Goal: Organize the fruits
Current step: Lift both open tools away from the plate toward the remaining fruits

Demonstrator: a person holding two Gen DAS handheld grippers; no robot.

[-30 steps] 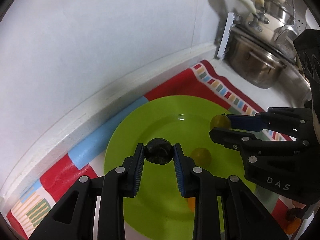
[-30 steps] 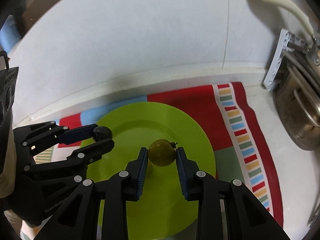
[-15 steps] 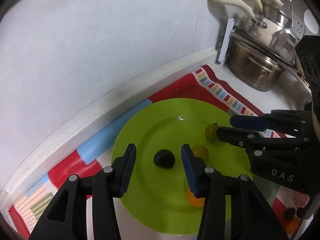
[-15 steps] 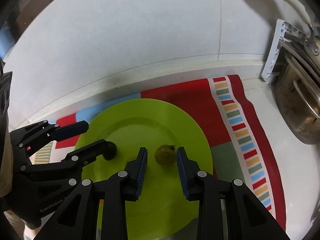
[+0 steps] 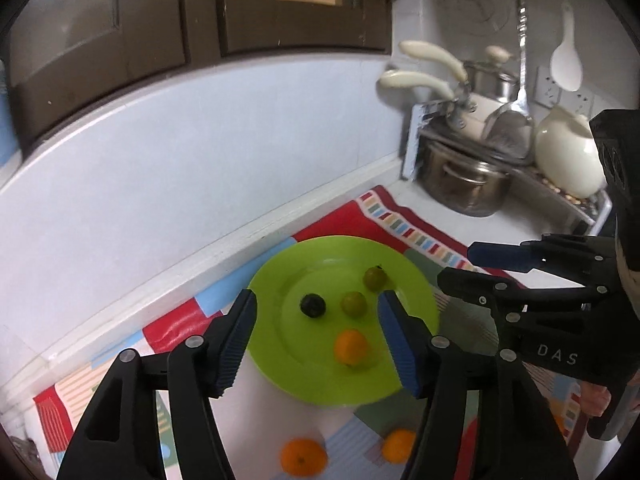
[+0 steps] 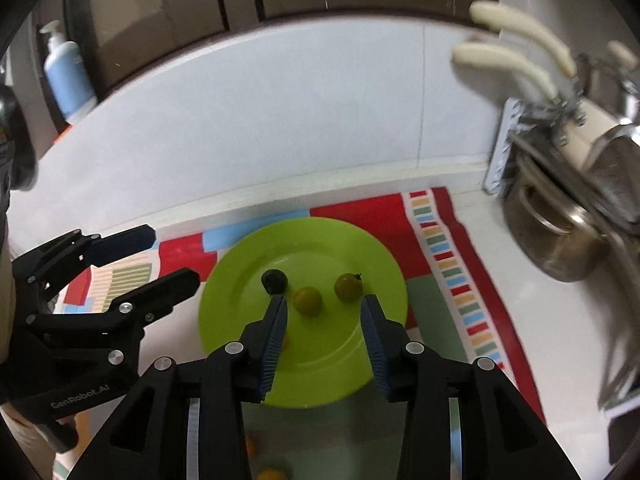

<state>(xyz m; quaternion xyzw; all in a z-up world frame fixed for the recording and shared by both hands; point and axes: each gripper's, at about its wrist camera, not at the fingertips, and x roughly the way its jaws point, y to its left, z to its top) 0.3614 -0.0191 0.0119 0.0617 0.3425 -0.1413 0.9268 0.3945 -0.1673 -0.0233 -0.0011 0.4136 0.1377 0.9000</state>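
Observation:
A lime green plate [image 5: 304, 376] [image 6: 320, 376] lies on a striped cloth. On it are a dark round fruit [image 5: 313, 305] [image 6: 274, 280], two small green fruits [image 5: 353, 303] [image 5: 375, 278] [image 6: 307, 300] [image 6: 348, 287] and a small orange [image 5: 351, 347]. My left gripper [image 5: 316, 316] is open and empty, raised above the plate's near side. My right gripper [image 6: 323, 318] is open and empty, also raised over the plate. Each gripper shows in the other's view [image 5: 464, 266] [image 6: 172, 256].
Two more oranges [image 5: 303, 457] [image 5: 398, 445] lie on the cloth [image 6: 452, 280] in front of the plate. A steel pot [image 5: 464, 184] [image 6: 560, 240] and dish rack with cream-handled pans stand at the right. The white wall [image 5: 200, 184] runs close behind the plate. A soap bottle [image 6: 68, 76] stands far left.
Both grippers let go of their fruits onto the plate, opened wider, and pulled back and up. The dark fruit and green fruit now rest on the plate.

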